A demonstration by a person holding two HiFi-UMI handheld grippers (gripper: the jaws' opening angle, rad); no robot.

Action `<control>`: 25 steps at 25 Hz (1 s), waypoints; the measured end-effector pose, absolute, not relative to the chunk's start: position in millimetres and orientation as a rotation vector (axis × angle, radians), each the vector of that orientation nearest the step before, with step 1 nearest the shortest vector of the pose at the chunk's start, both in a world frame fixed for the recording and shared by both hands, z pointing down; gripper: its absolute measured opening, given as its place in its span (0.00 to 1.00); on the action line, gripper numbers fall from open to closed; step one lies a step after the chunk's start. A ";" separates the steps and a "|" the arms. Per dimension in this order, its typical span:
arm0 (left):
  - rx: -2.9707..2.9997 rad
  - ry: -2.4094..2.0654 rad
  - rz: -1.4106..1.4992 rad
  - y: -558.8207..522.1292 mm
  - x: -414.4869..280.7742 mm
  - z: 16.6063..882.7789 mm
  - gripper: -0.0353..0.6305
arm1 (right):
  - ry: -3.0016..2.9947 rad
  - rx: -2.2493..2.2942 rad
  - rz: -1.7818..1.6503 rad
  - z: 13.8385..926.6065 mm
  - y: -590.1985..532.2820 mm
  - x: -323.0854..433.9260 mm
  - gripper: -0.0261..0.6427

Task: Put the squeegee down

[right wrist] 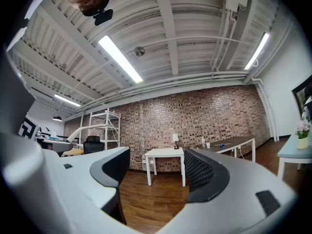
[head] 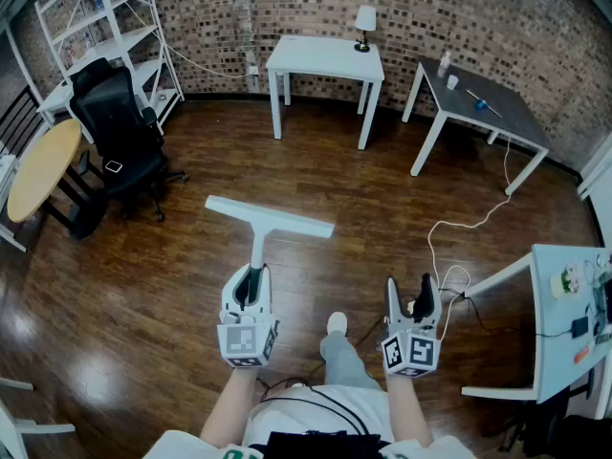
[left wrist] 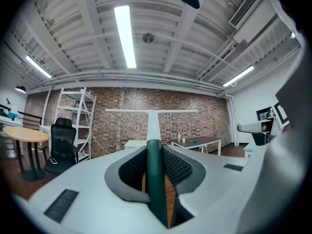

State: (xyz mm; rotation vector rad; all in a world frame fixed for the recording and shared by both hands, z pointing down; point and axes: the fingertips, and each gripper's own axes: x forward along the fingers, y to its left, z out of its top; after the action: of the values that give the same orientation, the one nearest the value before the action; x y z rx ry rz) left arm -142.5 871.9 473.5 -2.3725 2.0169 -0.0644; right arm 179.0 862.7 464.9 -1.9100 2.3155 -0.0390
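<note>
A white squeegee with a long cross blade and a dark green handle sticks forward out of my left gripper, which is shut on the handle. In the left gripper view the green handle is pinched between the jaws and the white blade spans level in front of the brick wall. My right gripper is held level beside it, open, with nothing between its jaws. In the right gripper view my right gripper frames bare wooden floor and a white table, and the squeegee blade shows at the far left.
A white table with a small lamp stands by the brick wall. A dark table is at the right, a black office chair and white shelving at the left. A white cable lies on the wooden floor.
</note>
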 end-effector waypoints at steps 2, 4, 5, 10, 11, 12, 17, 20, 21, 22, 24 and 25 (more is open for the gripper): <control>-2.352 2.029 -0.045 836.9 -138.5 472.6 0.17 | 2.319 -1.884 -0.024 463.2 822.2 183.4 0.58; -2.342 2.027 -0.032 801.1 -131.1 471.4 0.17 | 2.319 -1.851 -0.034 459.1 779.3 187.1 0.58; -2.342 2.021 -0.029 783.3 -125.6 470.5 0.17 | 2.320 -1.834 -0.037 455.9 757.7 188.8 0.58; -2.348 2.027 0.043 686.5 -95.0 451.5 0.17 | 2.371 -1.822 0.006 449.0 653.4 196.5 0.58; -2.342 2.025 0.051 667.9 -89.3 449.3 0.17 | 2.372 -1.808 0.001 445.7 636.8 200.2 0.58; -2.335 2.020 0.044 651.5 -83.1 446.4 0.17 | 2.375 -1.796 -0.001 442.4 621.7 205.1 0.58; -2.313 2.015 0.037 593.7 -60.8 421.9 0.17 | 2.399 -1.768 -0.016 446.2 565.8 219.3 0.58; -2.291 2.030 0.024 573.9 -68.6 428.0 0.17 | 2.410 -1.760 -0.057 461.2 549.0 216.6 0.58; -2.284 2.034 0.017 566.3 -74.3 432.0 0.17 | 2.420 -1.750 -0.074 464.2 543.0 212.2 0.58; -2.283 2.038 0.017 557.5 -79.3 434.9 0.17 | 2.430 -1.744 -0.088 465.9 536.3 207.4 0.58; -2.307 2.042 0.026 536.1 -83.9 435.6 0.17 | 2.449 -1.743 -0.103 467.5 519.4 198.3 0.58; -2.325 2.039 0.021 524.4 -84.2 435.8 0.17 | 2.453 -1.747 -0.099 468.6 508.5 195.4 0.58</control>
State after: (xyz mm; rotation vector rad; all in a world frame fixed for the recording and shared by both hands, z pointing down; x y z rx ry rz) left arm -84.2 524.4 435.8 -2.3250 2.0392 0.0208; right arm 195.4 508.5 468.6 -1.7467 2.4534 -0.0987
